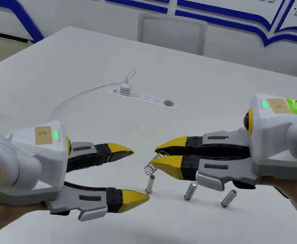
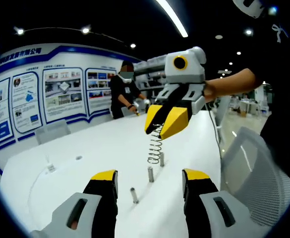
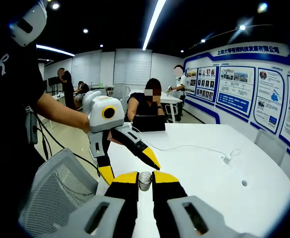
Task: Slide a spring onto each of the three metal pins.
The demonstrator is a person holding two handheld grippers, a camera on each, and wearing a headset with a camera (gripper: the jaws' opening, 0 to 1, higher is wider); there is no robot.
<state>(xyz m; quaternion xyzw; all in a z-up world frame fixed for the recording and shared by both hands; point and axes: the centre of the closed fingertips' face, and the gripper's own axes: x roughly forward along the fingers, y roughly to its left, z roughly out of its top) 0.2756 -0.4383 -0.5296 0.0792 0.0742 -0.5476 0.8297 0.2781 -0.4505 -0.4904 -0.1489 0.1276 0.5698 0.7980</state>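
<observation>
My right gripper (image 1: 160, 155) is shut on a loose spring (image 1: 151, 166), which hangs tilted just above a bare metal pin (image 1: 150, 184). Two other pins to the right carry a spring each (image 1: 190, 190) (image 1: 229, 198). The left gripper (image 1: 130, 174) stands open and empty just left of the bare pin. In the left gripper view the right gripper (image 2: 167, 119) holds the spring (image 2: 154, 146) over the row of pins, with the nearest pin (image 2: 134, 195) bare. In the right gripper view the spring (image 3: 145, 181) sits pinched between my right gripper's (image 3: 145, 177) yellow tips, facing the open left gripper (image 3: 131, 168).
A white power strip (image 1: 143, 96) with a small plug (image 1: 125, 90) and a thin cable lies farther back on the white table (image 1: 62, 66). A grey chair (image 1: 171, 31) stands at the far edge. People sit and stand in the room behind (image 3: 152, 101).
</observation>
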